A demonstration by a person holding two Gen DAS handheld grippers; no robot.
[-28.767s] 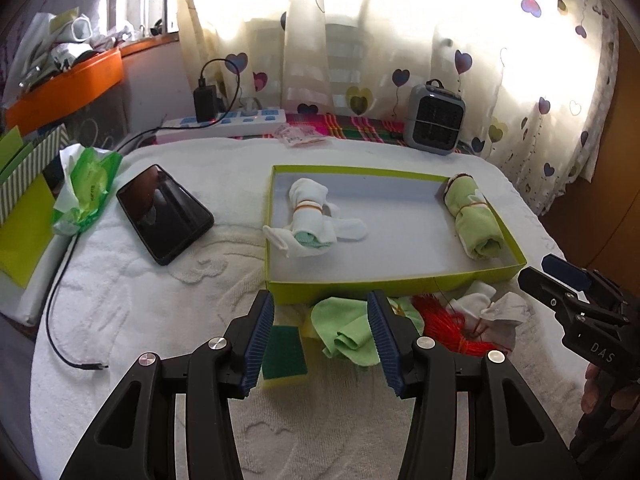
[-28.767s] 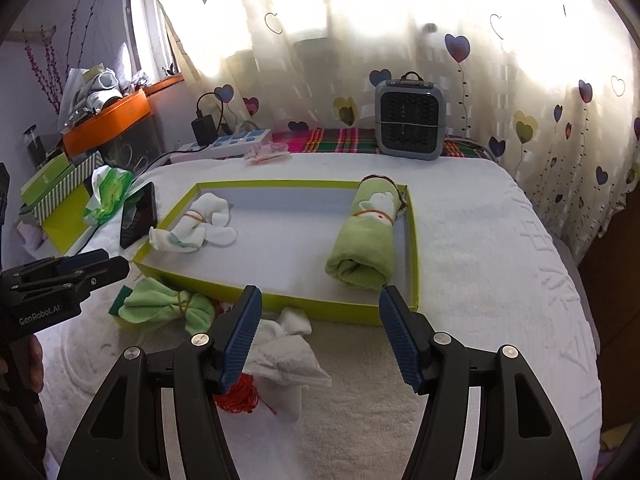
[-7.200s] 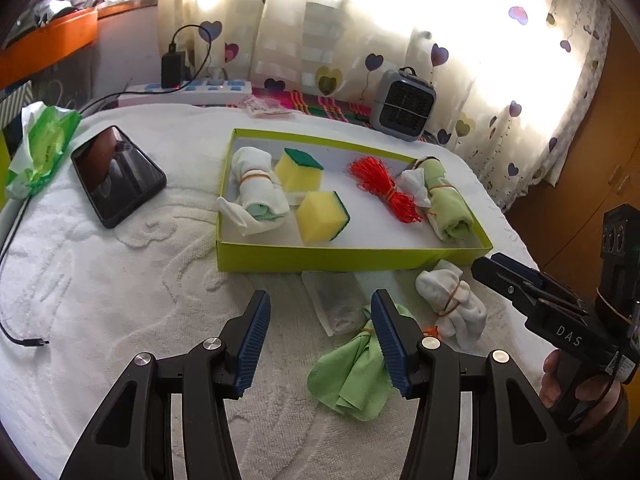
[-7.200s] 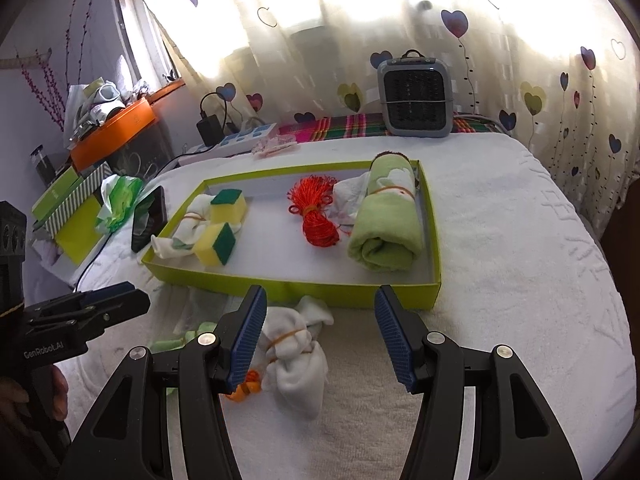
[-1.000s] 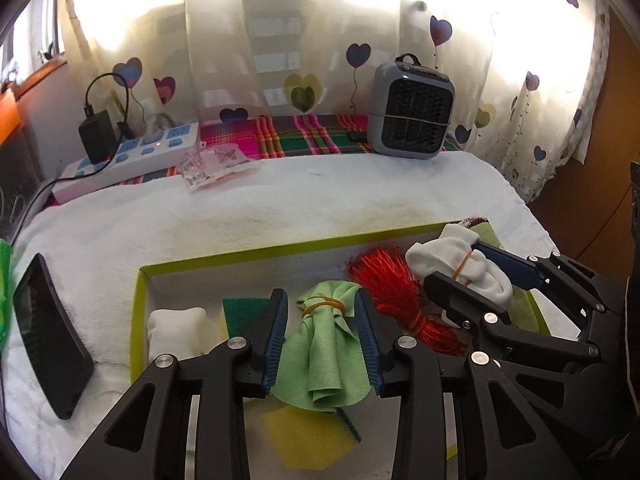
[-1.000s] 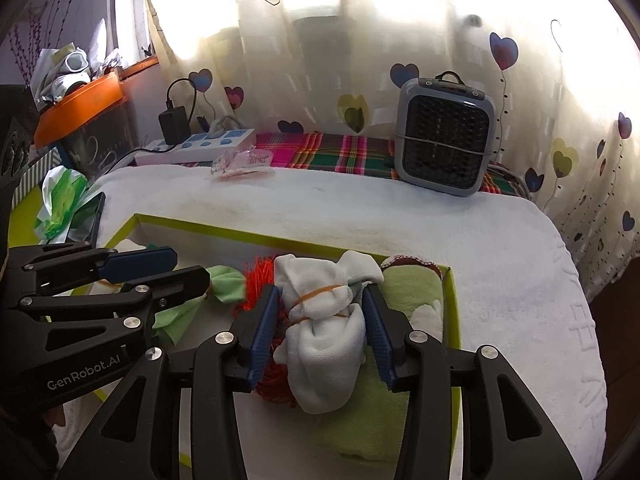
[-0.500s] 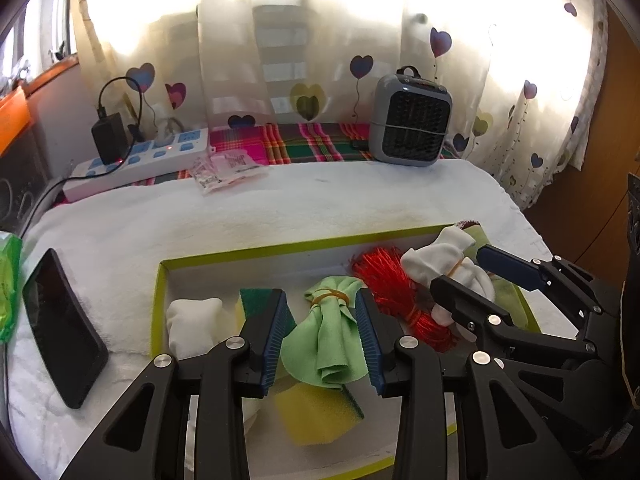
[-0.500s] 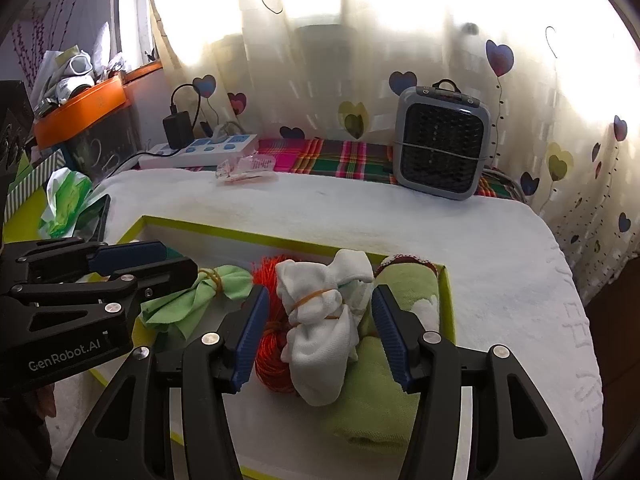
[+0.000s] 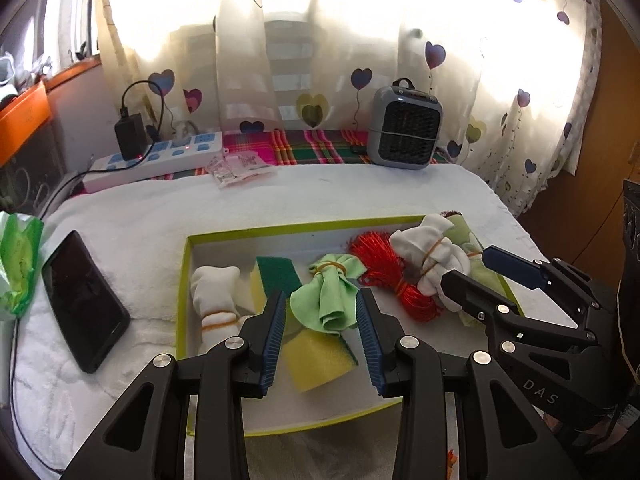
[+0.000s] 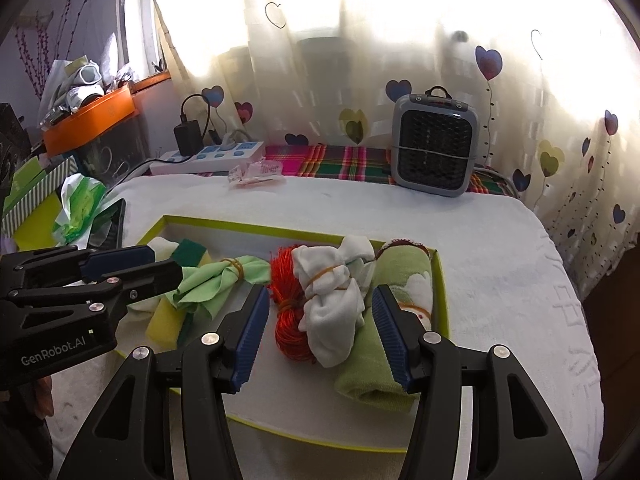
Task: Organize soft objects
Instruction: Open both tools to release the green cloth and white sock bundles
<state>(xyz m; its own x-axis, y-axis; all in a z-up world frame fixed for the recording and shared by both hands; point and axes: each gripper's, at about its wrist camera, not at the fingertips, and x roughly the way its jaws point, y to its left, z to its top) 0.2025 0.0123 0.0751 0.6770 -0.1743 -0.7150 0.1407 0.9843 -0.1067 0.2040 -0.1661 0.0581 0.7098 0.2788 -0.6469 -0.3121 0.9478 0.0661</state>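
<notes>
Left gripper (image 9: 322,330): jaws apart, clear of the cloth.
Green cloth bundle (image 9: 330,298): between the jaws, lying on a yellow sponge (image 9: 320,356).
Tray (image 9: 182,280): beneath the jaws.
Right gripper (image 9: 476,270): right of the jaws, spread beside a white bundle (image 9: 426,260).

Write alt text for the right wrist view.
The open right gripper hovers over a green-rimmed tray, a white cloth bundle lying between its fingers beside a red string bundle. At left, the left gripper stands open by a light green cloth bundle.
</notes>
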